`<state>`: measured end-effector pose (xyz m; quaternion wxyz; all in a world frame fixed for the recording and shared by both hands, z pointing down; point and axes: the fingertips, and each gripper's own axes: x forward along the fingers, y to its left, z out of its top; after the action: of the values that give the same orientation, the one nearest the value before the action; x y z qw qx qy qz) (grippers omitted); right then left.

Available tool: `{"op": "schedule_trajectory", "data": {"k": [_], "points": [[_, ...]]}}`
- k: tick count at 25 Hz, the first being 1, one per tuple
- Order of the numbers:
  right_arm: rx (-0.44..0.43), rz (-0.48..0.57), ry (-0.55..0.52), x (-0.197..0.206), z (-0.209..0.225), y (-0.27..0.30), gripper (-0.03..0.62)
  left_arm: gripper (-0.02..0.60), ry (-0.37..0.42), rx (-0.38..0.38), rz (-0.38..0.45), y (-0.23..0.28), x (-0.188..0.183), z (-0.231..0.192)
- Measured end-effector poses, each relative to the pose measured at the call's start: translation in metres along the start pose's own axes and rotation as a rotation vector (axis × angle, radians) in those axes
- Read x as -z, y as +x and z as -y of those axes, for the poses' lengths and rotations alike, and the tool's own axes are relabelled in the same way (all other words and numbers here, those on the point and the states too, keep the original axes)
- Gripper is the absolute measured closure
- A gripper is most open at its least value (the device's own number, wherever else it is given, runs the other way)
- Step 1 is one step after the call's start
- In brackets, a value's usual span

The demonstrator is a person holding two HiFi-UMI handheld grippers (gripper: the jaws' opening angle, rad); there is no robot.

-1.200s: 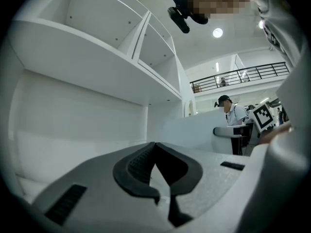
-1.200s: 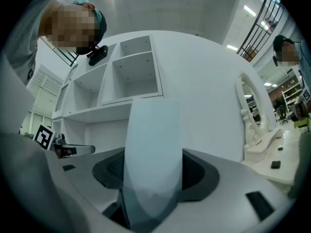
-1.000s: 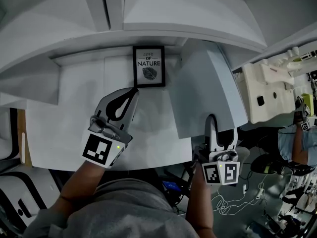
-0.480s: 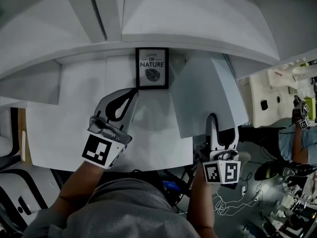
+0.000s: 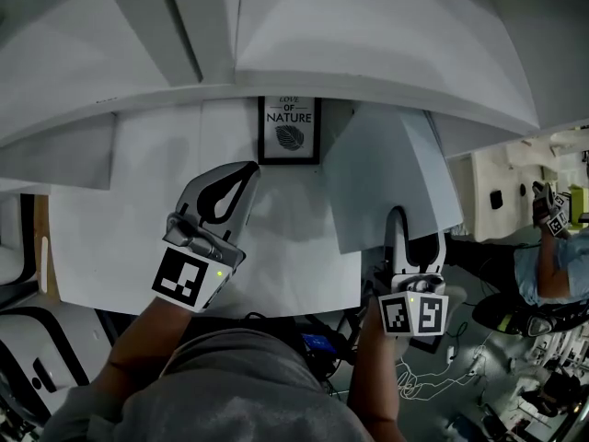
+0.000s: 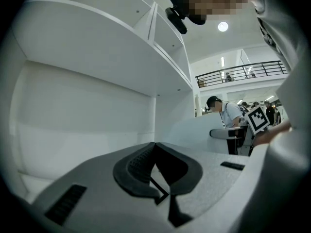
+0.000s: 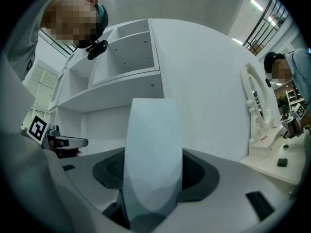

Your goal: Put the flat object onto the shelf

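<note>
Head view: the left gripper is hovering over the white shelf board, fingers lying together and carrying nothing. The right gripper is pinching the near edge of the thin white flat rectangular panel. The panel is reaching out over the shelf board, just right of the black-framed "LOVE OF NATURE" leaf print, which is standing against the back wall. Cannot tell whether the panel's far edge is touching the board.

Left gripper view: the dark ribbed fingers are meeting at the tips, with nothing between them. Only the white shelf board's back wall and the upper shelf tiers are showing ahead.

Right gripper view: the fingers are clamping the panel, which is rising straight up between them and blocking the middle of the view. The white open shelf compartments are showing behind it.

Judgement on the step in hand, placing the panel:
- The far edge is probably best lowered first, then the panel laid down flat.
- It is worth keeping the panel's left edge apart from the framed print, since a nudge could tip it.
- The right fingers are best opened only once the board is bearing the panel's weight.
- The left gripper is free to steady a corner if the thin panel starts sliding
</note>
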<state>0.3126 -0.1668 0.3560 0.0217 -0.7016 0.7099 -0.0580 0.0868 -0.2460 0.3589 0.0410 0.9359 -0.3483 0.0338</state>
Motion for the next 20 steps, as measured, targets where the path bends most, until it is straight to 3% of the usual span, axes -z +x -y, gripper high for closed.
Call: {"op": "schedule_trajectory", "data": {"k": [16, 20], "points": [[-0.017, -0.018, -0.014, 0.002, 0.001, 0.022, 0.306, 0.574, -0.037, -0.029, 0.004, 0.004, 0.004, -0.003], [-0.026, -0.024, -0.019, 0.003, 0.000, 0.028, 0.306, 0.574, -0.003, -0.010, -0.030, 0.001, 0.013, -0.001]]}}
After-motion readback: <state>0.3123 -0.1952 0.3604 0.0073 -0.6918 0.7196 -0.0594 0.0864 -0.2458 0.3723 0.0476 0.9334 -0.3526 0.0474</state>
